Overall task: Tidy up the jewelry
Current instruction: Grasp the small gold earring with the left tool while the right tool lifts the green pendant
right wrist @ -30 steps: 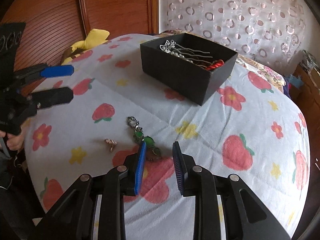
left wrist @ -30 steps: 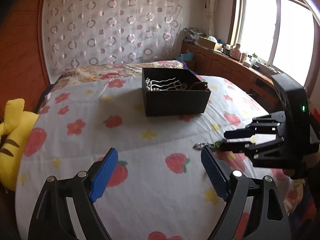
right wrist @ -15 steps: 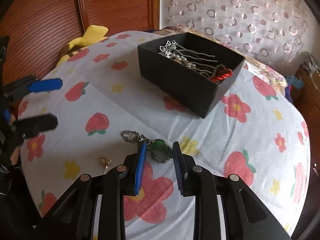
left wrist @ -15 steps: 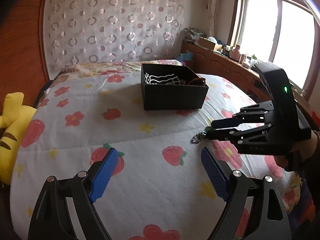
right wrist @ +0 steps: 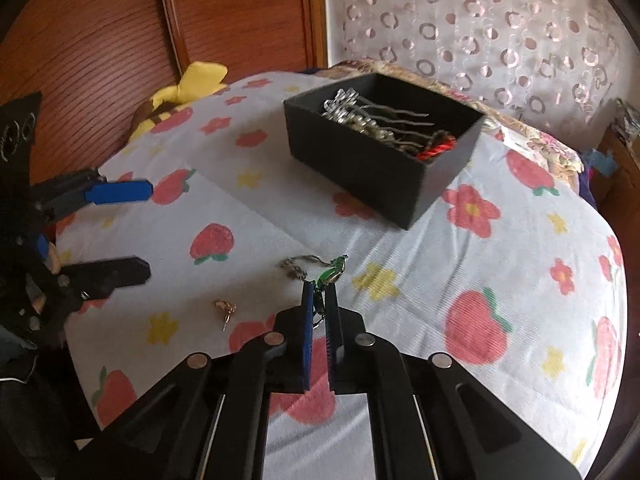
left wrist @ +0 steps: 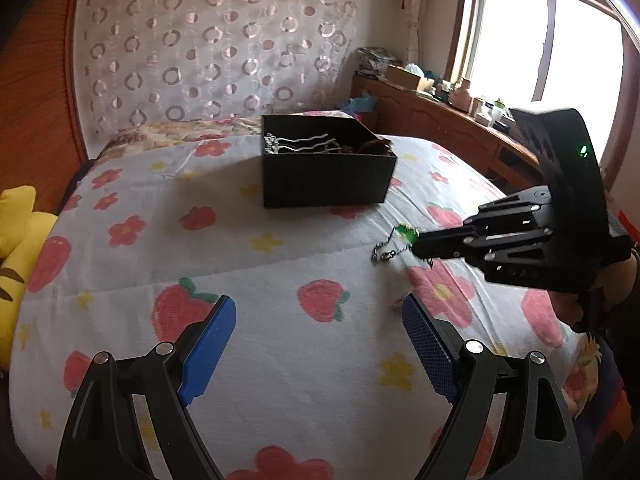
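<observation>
My right gripper [right wrist: 319, 292] is shut on a green-stone pendant with a metal chain [right wrist: 331, 274], lifted just above the bedspread; the chain end hangs down. In the left wrist view the right gripper [left wrist: 418, 246] holds the same pendant [left wrist: 407, 234] at the right. A black open box [right wrist: 384, 156] with hairpins, pearls and a red cord stands farther back; it also shows in the left wrist view [left wrist: 326, 178]. A small gold earring [right wrist: 225, 307] lies on the spread left of my right gripper. My left gripper [left wrist: 316, 344] is open and empty above the spread.
The bedspread [left wrist: 240, 264] has a strawberry and flower print. A yellow plush toy [left wrist: 16, 236] lies at the left bed edge by the wooden headboard [right wrist: 100, 60]. A cluttered wooden cabinet [left wrist: 440, 120] runs under the window at the right.
My right gripper has closed on the green pendant and lifted it off the spread, moving toward the box. My left gripper stays open, shifted slightly.
</observation>
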Demonstrator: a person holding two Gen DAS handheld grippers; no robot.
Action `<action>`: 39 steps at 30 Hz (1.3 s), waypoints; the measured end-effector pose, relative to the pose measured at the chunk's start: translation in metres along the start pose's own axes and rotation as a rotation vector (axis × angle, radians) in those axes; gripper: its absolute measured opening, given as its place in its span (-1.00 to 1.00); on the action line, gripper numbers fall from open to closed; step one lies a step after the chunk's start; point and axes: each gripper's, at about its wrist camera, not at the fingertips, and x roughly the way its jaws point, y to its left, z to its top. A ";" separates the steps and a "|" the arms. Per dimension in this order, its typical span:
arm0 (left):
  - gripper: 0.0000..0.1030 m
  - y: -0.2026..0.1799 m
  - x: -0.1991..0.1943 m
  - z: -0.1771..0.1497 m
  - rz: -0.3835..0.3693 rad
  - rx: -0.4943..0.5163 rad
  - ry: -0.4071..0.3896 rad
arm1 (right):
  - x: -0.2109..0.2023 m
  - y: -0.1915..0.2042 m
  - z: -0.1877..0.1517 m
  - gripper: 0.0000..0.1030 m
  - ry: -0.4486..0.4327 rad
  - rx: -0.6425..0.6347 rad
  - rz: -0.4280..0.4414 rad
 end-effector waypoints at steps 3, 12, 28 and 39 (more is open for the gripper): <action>0.59 -0.009 0.004 0.000 -0.019 0.019 0.011 | -0.014 -0.006 -0.005 -0.87 -0.030 0.020 -0.021; 0.05 -0.038 0.024 0.001 -0.052 0.099 0.078 | -0.054 -0.014 -0.024 -0.87 -0.106 0.059 -0.054; -0.89 -0.049 0.045 0.004 -0.072 0.104 0.138 | -0.052 -0.014 -0.041 -0.87 -0.111 0.086 -0.046; -0.89 -0.042 0.025 0.017 -0.074 0.083 0.064 | -0.062 -0.009 -0.030 -0.87 -0.137 0.062 -0.053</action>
